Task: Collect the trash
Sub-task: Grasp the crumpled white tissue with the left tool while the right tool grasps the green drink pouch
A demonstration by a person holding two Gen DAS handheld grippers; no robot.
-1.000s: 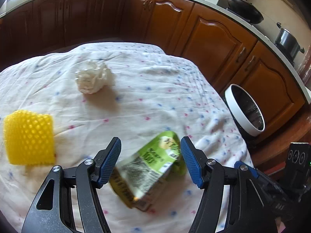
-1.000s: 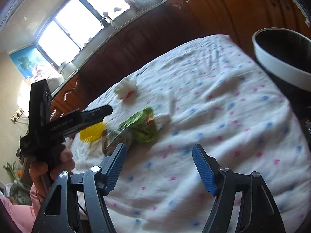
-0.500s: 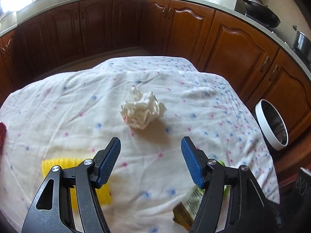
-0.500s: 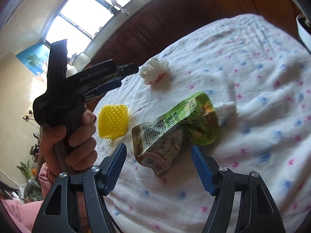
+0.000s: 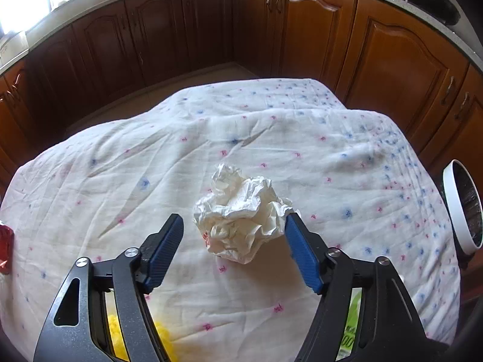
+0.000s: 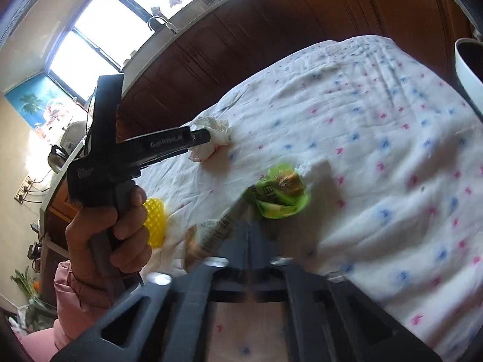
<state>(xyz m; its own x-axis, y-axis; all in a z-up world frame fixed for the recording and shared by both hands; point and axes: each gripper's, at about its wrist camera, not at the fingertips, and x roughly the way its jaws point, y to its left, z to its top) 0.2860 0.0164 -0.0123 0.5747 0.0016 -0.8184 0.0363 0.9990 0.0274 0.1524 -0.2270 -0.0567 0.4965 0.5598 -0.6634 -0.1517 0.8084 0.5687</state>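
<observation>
A crumpled white tissue (image 5: 241,214) lies on the dotted white tablecloth (image 5: 271,138), right between the spread fingers of my left gripper (image 5: 234,232), which is open. The tissue (image 6: 211,138) shows in the right wrist view too, at the tip of the left gripper (image 6: 199,137). My right gripper (image 6: 249,226) is shut on the green drink pouch (image 6: 277,194), gripping its lower part; the picture is blurred there. A white-rimmed trash bin (image 5: 462,208) stands past the table's right edge.
A yellow foam net (image 6: 155,223) lies near the left hand, and also shows under the left gripper (image 5: 163,341). A red object (image 5: 6,247) sits at the table's left edge. Wooden cabinets (image 5: 302,30) ring the table. The bin's rim (image 6: 468,72) is at the far right.
My left gripper moved forward so the tissue sits between its fingers. My right gripper moved in and shut on the green pouch.
</observation>
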